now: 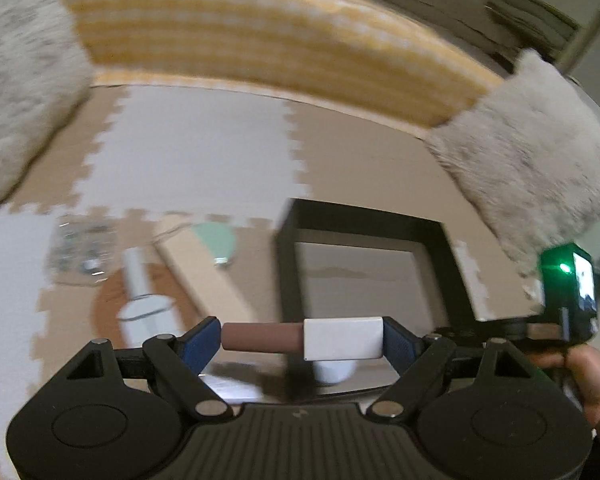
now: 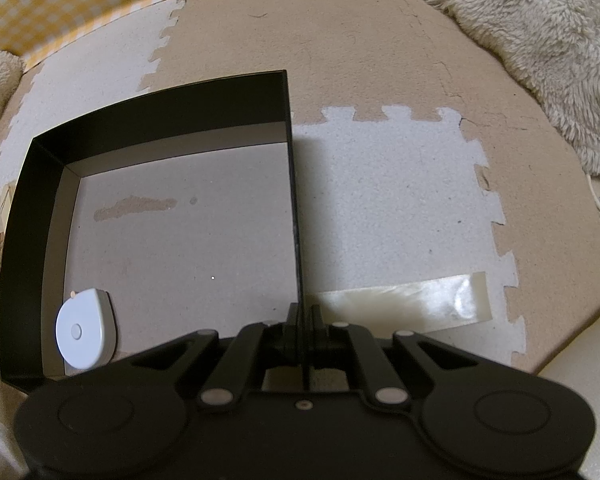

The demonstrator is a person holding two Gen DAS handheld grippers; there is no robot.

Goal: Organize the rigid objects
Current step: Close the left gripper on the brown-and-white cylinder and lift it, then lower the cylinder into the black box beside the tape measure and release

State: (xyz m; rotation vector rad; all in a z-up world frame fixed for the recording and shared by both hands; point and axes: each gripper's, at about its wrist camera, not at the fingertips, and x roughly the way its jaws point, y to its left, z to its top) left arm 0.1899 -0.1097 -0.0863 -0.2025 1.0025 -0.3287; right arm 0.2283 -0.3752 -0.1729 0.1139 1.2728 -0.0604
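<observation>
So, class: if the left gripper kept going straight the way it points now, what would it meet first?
Most likely the black box. The left gripper, shut on a brown and white stick, points at the box's near wall and open inside. Depth is unclear in this blurred view, so it might pass just above the rim.

The floor (image 2: 380,60) is covered in interlocking foam mats, beige and white. A black open box (image 2: 288,128) sits on it. Just right of the box a strip of clear tape (image 2: 412,300) lies flat. Left of the box lie a plastic packet (image 1: 80,248), a white bottle-like item (image 1: 140,292) and a long beige board (image 1: 204,280). Beyond the box, fluffy rugs (image 2: 540,40) and a yellow checked cloth (image 1: 240,40) border the mats.
</observation>
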